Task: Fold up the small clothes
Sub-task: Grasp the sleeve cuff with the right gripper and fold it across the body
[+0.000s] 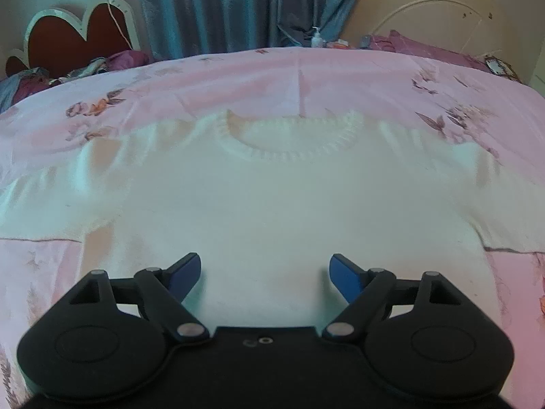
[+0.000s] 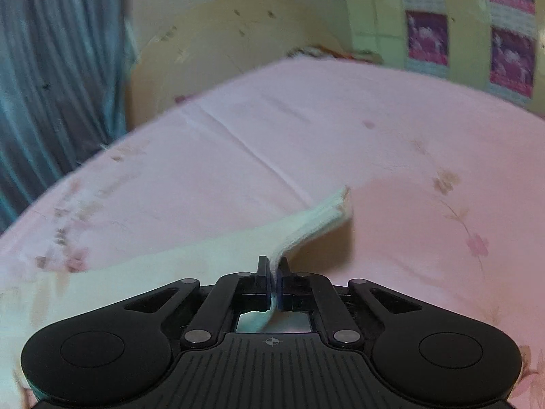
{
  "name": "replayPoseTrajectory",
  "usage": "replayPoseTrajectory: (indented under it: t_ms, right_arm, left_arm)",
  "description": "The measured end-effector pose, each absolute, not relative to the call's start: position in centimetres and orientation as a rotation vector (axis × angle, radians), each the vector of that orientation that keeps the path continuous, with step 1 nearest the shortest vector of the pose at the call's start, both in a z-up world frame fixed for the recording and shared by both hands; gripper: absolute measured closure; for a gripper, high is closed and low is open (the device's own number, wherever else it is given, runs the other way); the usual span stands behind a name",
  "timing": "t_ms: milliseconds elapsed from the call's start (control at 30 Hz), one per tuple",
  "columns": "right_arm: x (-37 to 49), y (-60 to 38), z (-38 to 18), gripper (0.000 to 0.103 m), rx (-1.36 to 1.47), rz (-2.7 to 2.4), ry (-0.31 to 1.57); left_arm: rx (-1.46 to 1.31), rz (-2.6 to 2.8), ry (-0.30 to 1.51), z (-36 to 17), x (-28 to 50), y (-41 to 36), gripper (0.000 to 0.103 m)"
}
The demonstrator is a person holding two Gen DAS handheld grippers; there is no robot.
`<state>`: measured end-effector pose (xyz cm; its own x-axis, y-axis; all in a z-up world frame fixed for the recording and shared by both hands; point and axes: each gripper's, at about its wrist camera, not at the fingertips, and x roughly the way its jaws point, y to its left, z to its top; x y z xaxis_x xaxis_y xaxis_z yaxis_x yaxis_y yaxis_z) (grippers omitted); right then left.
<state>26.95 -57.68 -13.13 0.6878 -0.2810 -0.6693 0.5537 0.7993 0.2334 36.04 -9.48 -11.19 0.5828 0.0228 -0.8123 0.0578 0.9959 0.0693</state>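
Left wrist view: white sweater point(image 1: 272, 197) flat on my pink bedsheet point(image 1: 238, 78), collar far side; left gripper point(image 1: 265, 272) spread wide above its hem. Right gripper point(image 2: 273, 272) clamped on sleeve point(image 2: 306, 225), lifted off the sheet.

The left gripper point(image 1: 265, 266) has a matte black body with two rounded lobes, each bearing a shallow circular recess. Black linkage arms run from silver pivot pins near the centre plate out to the fingers point(image 1: 185, 271), whose pads are blue. Smaller silver pins cap the outer link joints. The centre plate carries a small ring-shaped screw hole.

The right gripper point(image 2: 274, 276) shares the black two-lobed body, circular recesses and silver pivot pins. Its centre plate is ribbed with parallel grooves and marked with a small crosshair circle. Its fingers point(image 2: 262, 272) are black, with a blue edge showing.
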Motion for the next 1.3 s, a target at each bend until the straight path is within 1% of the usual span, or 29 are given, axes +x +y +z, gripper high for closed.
replayPoseTrajectory:
  t_ms: [167, 400, 500, 633, 800, 833, 867, 900, 933, 967, 1067, 1167, 1200, 1300]
  right_arm:
    - [28.7, -53.2, -10.0, 0.101, 0.383, -0.331, 0.602]
    - [33.0, -41.2, -6.9, 0.101, 0.341, -0.027, 0.570]
    - [34.6, -35.1, -7.1, 0.101, 0.330, 0.090, 0.598]
    - [36.2, -27.3, -9.0, 0.101, 0.300, 0.221, 0.678]
    - [36.6, -21.4, -11.9, 0.100, 0.270, 0.301, 0.768]
    - [36.5, -21.1, -12.2, 0.097, 0.255, 0.305, 0.780]
    - [36.6, -20.7, -12.3, 0.077, 0.250, 0.311, 0.791]
    - [36.4, -21.0, -12.2, 0.047, 0.263, 0.317, 0.790]
    - [36.2, -21.3, -12.0, 0.038, 0.272, 0.307, 0.775]
    - [35.6, -21.8, -11.6, 0.036, 0.274, 0.292, 0.754]
    - [34.9, -24.1, -10.9, 0.036, 0.259, 0.224, 0.749]
    - [32.9, -26.9, -10.9, 0.036, 0.219, 0.127, 0.751]
    - [32.3, -27.9, -11.1, 0.036, 0.210, 0.095, 0.758]
    - [30.5, -30.5, -11.5, 0.035, 0.211, 0.027, 0.781]
  left_arm:
    - [0.080, -0.002, 0.940, -10.6, 36.2, -7.7, 0.028]
    - [0.041, 0.045, 0.914, -9.5, 36.0, -3.4, 0.028]
    - [0.026, 0.051, 0.908, -9.2, 35.8, -1.4, 0.028]
    - [-0.011, 0.058, 0.907, -8.8, 35.7, 1.1, 0.028]
    - [-0.022, 0.027, 0.910, -8.8, 35.9, 2.7, 0.028]
    - [-0.025, 0.015, 0.912, -8.9, 36.0, 2.7, 0.028]
    - [-0.033, -0.004, 0.914, -8.9, 36.2, 2.6, 0.028]
    - [-0.043, -0.021, 0.916, -9.0, 36.1, 2.7, 0.026]
    - [-0.055, -0.039, 0.919, -9.1, 36.1, 2.5, 0.024]
    - [-0.068, -0.062, 0.925, -9.2, 36.2, 2.2, 0.023]
    - [-0.097, -0.145, 0.960, -10.0, 36.8, 0.6, 0.020]
    - [-0.134, -0.200, 0.994, -11.2, 37.7, -1.4, 0.020]
    - [-0.154, -0.231, 1.013, -11.7, 38.1, -2.0, 0.022]
    - [-0.179, -0.251, 1.065, -13.3, 39.1, -3.5, 0.032]
